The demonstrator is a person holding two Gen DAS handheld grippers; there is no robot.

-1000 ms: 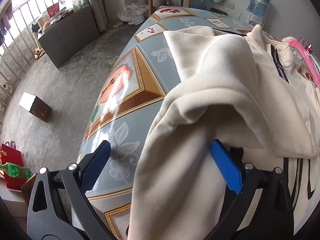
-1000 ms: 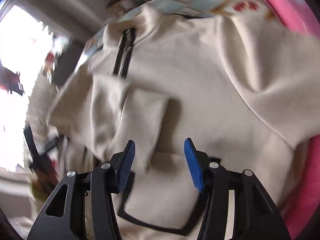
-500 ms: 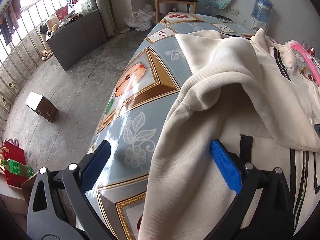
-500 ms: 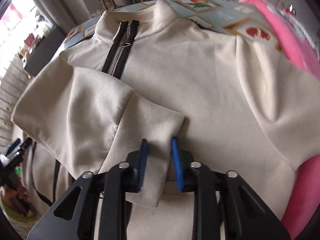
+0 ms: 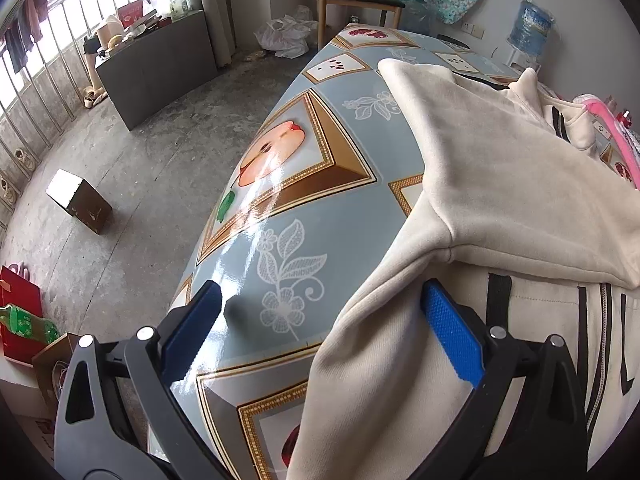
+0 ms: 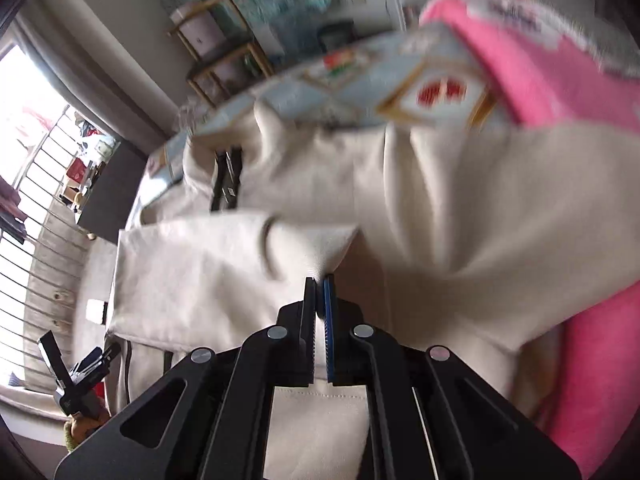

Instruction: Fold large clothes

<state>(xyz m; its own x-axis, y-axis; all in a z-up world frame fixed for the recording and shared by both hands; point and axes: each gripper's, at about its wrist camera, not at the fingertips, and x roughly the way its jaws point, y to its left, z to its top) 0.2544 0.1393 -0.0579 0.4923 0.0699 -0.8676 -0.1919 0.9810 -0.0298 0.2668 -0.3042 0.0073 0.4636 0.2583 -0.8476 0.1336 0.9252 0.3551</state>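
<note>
A cream zip-up jacket [image 5: 500, 184] with black stripes lies on the table's patterned oilcloth [image 5: 288, 184]. My left gripper [image 5: 320, 320] is open at the jacket's left edge. Its right pad [image 5: 452, 336] sits over the cloth and its left pad [image 5: 192, 328] over bare oilcloth, with the hem edge between them. In the right wrist view my right gripper [image 6: 320, 284] is shut on the end of a cream sleeve [image 6: 224, 264], which it holds raised and stretched across the jacket's front [image 6: 440, 200]. The black zip [image 6: 228, 180] shows beyond. The left gripper [image 6: 76, 372] appears small at the lower left.
Pink cloth [image 6: 540, 72] lies along the jacket's right side and far end. The table edge drops to a concrete floor on the left, with a wooden box [image 5: 80, 200], a dark cabinet [image 5: 160, 68] and a chair [image 5: 360, 0]. A water bottle [image 5: 532, 28] stands by the far wall.
My right gripper went from open to shut on the sleeve end and lifted it. The left gripper stayed open at the jacket's edge and more bare oilcloth shows beside the sleeve.
</note>
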